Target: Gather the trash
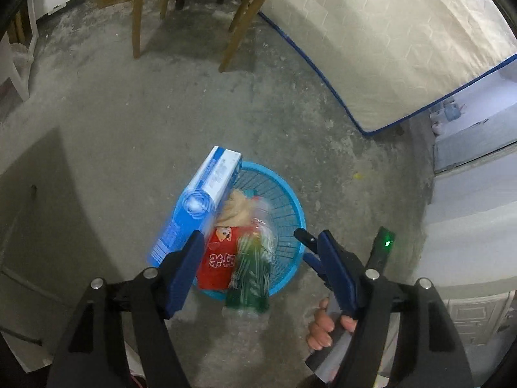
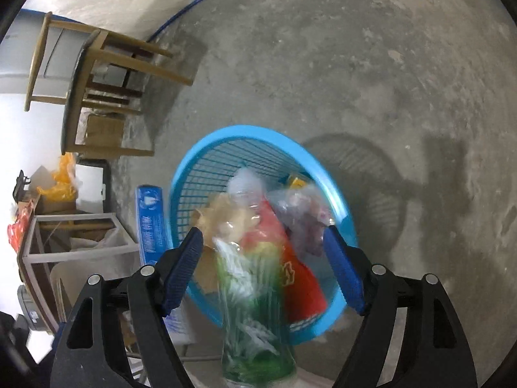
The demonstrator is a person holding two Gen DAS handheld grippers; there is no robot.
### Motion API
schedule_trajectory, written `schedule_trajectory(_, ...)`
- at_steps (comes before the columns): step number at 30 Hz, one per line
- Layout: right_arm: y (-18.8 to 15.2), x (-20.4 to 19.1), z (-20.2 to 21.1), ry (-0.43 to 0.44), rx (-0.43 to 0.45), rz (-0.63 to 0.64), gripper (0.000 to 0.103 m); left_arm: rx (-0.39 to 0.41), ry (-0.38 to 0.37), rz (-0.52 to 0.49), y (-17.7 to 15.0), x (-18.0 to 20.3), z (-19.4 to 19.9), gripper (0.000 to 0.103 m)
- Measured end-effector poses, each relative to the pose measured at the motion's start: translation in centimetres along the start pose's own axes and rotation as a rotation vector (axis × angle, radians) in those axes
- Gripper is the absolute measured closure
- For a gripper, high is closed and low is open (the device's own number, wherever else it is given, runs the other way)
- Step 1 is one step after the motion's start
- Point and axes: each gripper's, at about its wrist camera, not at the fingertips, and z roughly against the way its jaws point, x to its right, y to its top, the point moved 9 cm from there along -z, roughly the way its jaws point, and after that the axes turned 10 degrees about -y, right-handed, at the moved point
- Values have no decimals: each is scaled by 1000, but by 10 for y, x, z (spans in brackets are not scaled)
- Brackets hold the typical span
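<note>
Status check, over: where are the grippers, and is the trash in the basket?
Left gripper and right gripper open above blue basket. Green-label bottle blurred, over near rim. Blue-white box leans on basket's side. Nothing blocking.

Basket (image 1: 290, 213) on the floor (image 1: 129, 135), wrappers (image 1: 219, 258) inside, box (image 1: 200, 207) leaning on its left rim, chair (image 1: 194, 6) beyond.

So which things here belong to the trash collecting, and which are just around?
Job:
blue basket
green-labelled bottle
red packet
blue-white box
crumpled brown paper
both tools, open

Lying about:
wooden chair
mattress
</note>
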Motion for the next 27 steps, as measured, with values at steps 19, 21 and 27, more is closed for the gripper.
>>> schedule_trajectory(19,-9,-29,60,65,149,172,30,339,42,-190,-40,-1,240,26)
schedule_trajectory(21,-16,-57,65,83,149,239,30,385,83,-180,-54,-24,273,24)
schedule_trajectory(27,-57,-178,43,169,26,472,24,522,202,-54,-98,-112,364,23)
